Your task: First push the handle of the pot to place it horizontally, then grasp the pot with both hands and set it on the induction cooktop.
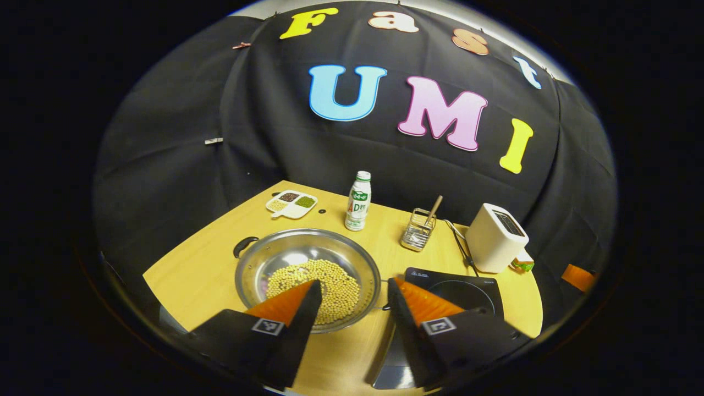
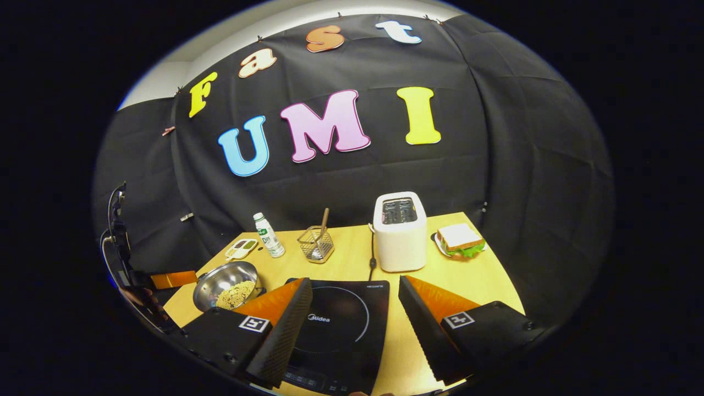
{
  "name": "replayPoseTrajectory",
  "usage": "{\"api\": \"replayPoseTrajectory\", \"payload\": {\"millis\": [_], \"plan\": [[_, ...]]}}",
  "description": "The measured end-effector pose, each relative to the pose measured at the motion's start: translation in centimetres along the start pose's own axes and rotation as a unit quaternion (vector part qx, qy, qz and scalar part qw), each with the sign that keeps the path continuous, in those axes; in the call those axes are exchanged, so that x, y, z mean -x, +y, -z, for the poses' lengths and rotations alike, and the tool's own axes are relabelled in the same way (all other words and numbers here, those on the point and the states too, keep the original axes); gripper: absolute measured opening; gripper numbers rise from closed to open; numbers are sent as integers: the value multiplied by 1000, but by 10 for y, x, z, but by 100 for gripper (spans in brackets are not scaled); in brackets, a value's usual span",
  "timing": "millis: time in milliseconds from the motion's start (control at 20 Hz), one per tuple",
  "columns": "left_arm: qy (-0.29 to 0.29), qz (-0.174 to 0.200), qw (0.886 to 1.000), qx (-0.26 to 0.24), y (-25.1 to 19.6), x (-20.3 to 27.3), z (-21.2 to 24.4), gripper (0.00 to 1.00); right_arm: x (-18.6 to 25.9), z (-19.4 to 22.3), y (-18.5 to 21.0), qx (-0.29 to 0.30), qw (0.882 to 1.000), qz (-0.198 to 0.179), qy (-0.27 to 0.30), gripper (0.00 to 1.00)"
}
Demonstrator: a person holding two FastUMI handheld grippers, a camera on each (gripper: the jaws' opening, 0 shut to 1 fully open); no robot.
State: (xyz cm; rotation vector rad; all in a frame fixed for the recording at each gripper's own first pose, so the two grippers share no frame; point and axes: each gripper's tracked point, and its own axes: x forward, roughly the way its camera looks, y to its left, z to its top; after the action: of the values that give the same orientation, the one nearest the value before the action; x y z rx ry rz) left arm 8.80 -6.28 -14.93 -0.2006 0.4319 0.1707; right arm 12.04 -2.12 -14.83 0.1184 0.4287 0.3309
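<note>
The left gripper [image 1: 352, 291] hangs over the near rim of the pot [image 1: 308, 278], jaws spread wide and holding nothing. The right gripper [image 2: 355, 289], jaws just as wide and empty, hovers above the induction cooktop [image 2: 341, 324]. The pot, holding pale beans, sits on the bench [image 1: 192, 275] just left of the cooktop, its black handle [image 1: 245, 246] at the far-left rim, seemingly angled. Behind the cooktop stand a wire holder [image 2: 316, 243] and a white toaster [image 2: 400, 231].
</note>
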Motion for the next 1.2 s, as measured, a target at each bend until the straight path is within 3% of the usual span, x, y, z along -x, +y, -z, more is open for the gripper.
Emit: {"api": "replayPoseTrajectory", "payload": {"millis": [50, 100, 300, 650, 1000, 1200], "plan": [[-4, -4, 1000, -1, 12, 1, -3, 93, -3, 1, 9, -1, 1000, -3, 4, 99], [-8, -10, 1000, -3, 24, 2, -8, 95, -7, 3, 18, -7, 1000, -7, 10, 99], [-18, -12, 999, -29, 72, -6, -27, 95, -25, 7, 68, -37, 999, -21, 34, 99], [-15, 25, 997, -76, 146, -56, -53, 95, -80, 41, 155, -67, 994, -26, 88, 99], [16, 71, 995, -71, 199, -124, -40, 96, -141, 103, 209, -102, 983, -16, 149, 99], [37, 88, 994, -49, 217, -152, -23, 96, -162, 131, 218, -118, 978, -4, 170, 99]]}}
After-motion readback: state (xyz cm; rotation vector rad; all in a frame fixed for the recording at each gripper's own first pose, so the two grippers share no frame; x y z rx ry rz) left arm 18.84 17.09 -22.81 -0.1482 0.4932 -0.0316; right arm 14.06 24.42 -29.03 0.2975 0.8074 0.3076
